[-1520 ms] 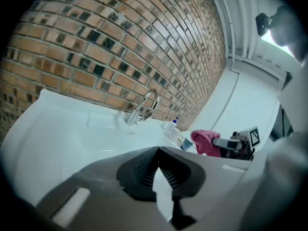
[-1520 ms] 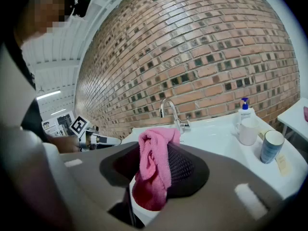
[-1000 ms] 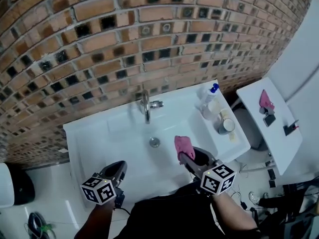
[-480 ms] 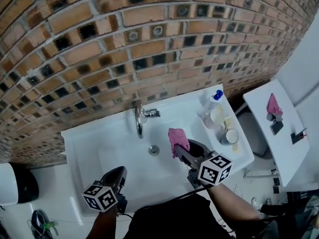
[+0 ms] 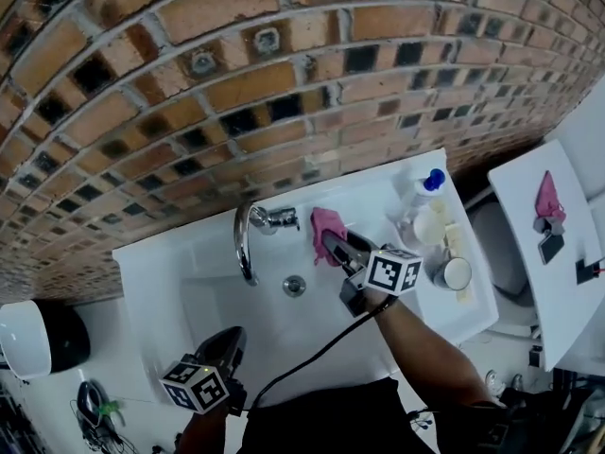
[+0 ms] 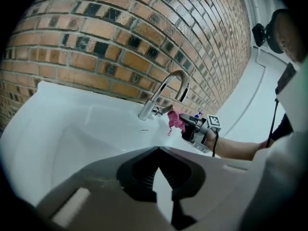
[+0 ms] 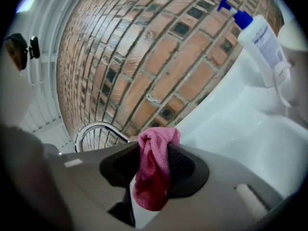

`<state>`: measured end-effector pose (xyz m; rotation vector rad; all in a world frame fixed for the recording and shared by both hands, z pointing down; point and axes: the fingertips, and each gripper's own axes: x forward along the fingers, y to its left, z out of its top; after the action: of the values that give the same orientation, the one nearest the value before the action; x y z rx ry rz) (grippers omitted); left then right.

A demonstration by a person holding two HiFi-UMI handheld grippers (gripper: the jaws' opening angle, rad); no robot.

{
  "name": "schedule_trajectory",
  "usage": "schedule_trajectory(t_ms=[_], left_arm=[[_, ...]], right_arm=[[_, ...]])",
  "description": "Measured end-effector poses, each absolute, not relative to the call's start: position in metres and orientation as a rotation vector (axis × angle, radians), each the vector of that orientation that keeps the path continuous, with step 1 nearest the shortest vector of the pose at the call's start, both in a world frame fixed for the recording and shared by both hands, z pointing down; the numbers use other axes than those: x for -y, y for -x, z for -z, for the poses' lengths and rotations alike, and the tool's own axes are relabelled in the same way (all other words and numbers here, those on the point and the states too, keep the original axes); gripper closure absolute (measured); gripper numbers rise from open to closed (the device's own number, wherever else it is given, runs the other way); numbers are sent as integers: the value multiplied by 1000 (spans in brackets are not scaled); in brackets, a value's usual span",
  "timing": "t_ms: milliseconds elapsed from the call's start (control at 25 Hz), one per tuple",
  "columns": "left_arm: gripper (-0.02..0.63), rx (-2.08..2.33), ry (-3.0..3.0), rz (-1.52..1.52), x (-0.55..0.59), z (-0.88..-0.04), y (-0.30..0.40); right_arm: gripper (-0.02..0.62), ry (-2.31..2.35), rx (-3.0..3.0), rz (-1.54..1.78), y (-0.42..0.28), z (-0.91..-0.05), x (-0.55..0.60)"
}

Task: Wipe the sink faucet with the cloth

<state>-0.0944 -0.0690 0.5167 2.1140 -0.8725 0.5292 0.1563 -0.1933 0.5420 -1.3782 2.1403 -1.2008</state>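
Right gripper (image 5: 333,246) clamped on the pink cloth (image 5: 325,223), which sits just right of the faucet (image 5: 248,236) at the sink's (image 5: 180,277) far edge, placed, I judge, to begin wiping. Left gripper (image 5: 223,346) closed on nothing, parked near side, out of the way.

Pink cloth (image 5: 326,225) bunched, just beside curved chrome faucet (image 5: 243,250)

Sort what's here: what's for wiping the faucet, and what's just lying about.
For the job: faucet, pink cloth, right gripper holding it, sink.

Lying about: pump bottle, cup, second cloth on the side table, idle left gripper.
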Motion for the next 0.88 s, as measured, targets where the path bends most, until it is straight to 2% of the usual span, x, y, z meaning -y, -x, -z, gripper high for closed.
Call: schedule_trajectory(t_ms=[400,880], left_arm=[[600,876,-2064,-586,76,-527,78],[600,826,-2049,-639,79,-536,72]], right_arm=[[437,1164,-2089,1359,-129,-568,245],[440,975,-2091,1419,-123,-555,242]])
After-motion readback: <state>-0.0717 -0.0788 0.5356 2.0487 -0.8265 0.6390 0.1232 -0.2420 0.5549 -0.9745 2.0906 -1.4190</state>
